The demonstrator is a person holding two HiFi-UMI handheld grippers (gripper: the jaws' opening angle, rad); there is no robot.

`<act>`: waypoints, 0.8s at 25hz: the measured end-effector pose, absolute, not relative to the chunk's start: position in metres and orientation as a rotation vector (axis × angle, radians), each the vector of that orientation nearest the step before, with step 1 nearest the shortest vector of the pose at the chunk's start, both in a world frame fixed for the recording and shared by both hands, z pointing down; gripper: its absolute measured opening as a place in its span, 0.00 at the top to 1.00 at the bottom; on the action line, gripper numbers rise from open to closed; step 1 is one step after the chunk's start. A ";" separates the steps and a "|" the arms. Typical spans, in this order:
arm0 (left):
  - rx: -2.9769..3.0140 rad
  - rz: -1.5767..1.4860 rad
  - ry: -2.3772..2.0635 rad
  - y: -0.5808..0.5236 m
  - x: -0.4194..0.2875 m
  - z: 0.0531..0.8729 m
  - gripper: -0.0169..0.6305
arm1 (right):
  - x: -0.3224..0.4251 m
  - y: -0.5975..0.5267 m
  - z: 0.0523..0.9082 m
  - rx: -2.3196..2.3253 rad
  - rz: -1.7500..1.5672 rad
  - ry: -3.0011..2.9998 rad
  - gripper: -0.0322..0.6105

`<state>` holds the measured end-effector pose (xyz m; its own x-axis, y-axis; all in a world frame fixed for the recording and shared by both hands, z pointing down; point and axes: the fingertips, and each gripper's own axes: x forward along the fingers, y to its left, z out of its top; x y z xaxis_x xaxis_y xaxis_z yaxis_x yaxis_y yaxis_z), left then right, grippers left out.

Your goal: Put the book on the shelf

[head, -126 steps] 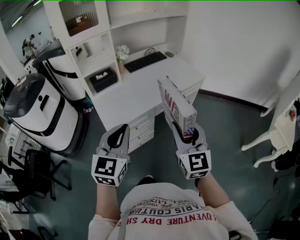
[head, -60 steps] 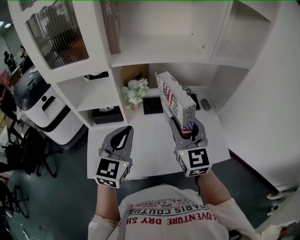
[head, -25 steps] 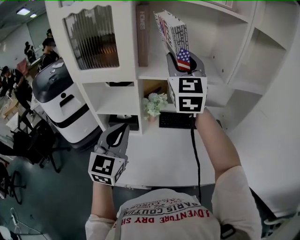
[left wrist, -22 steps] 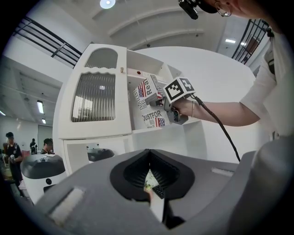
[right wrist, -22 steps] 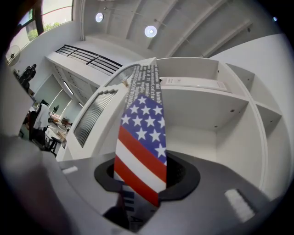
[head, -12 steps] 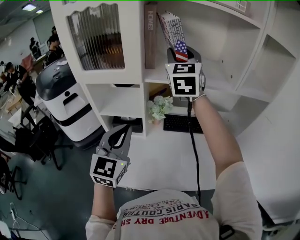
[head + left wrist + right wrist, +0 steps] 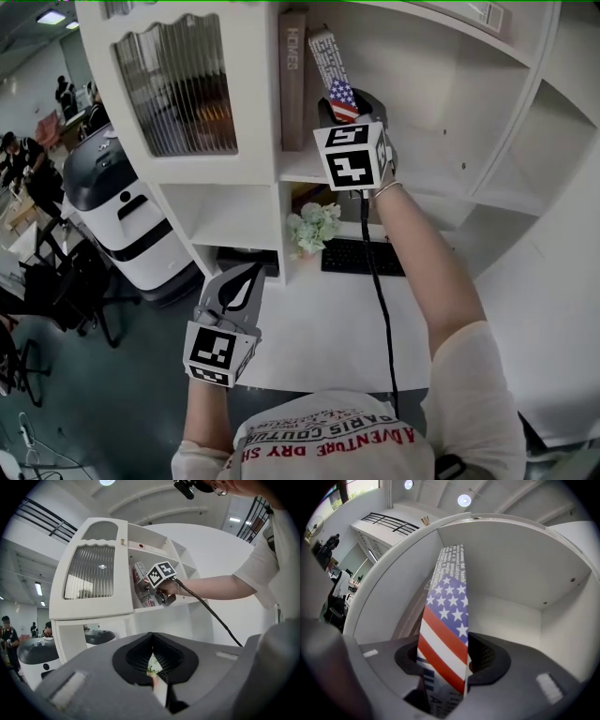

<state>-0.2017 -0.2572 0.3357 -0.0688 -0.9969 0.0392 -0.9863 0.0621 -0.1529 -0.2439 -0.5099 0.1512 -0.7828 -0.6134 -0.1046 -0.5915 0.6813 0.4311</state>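
The book [image 7: 328,66], with a stars-and-stripes spine, stands in the upper shelf compartment [image 7: 412,173] and leans left against a brown book [image 7: 292,75]. My right gripper [image 7: 345,98] is raised to the shelf and holds the book's lower end. In the right gripper view the book [image 7: 447,620] fills the space between the jaws of the right gripper [image 7: 450,656]. The jaws are opening and the book still sits between them. My left gripper [image 7: 246,272] hangs low over the desk, shut and empty. From the left gripper view the book [image 7: 140,585] and the other hand show far off.
Below the shelf sit a small pot of white flowers [image 7: 312,225], a black keyboard [image 7: 361,258] and the white desk [image 7: 319,328]. A ribbed glass cabinet door [image 7: 178,84] is to the left. A white and black machine [image 7: 122,216] stands beside the desk.
My right gripper has carried the book up from over the desk into the shelf compartment and brought it left against the brown book. The left gripper has stayed low.
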 end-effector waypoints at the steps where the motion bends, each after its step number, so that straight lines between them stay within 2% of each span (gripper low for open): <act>1: -2.092 -0.210 2.239 -0.260 -0.204 0.337 0.97 | -0.248 -0.513 0.151 1.013 -0.706 -2.838 0.66; 7: -2.107 -0.199 2.261 -0.271 -0.210 0.342 0.97 | -0.263 -0.526 0.152 0.929 -0.660 -2.849 0.59; 16: -2.106 -0.183 2.277 -0.277 -0.210 0.343 0.97 | -0.276 -0.540 0.160 0.827 -0.619 -2.820 0.42; 20: -2.109 -0.184 2.285 -0.272 -0.207 0.345 0.97 | -0.258 -0.530 0.152 0.859 -0.675 -2.878 0.41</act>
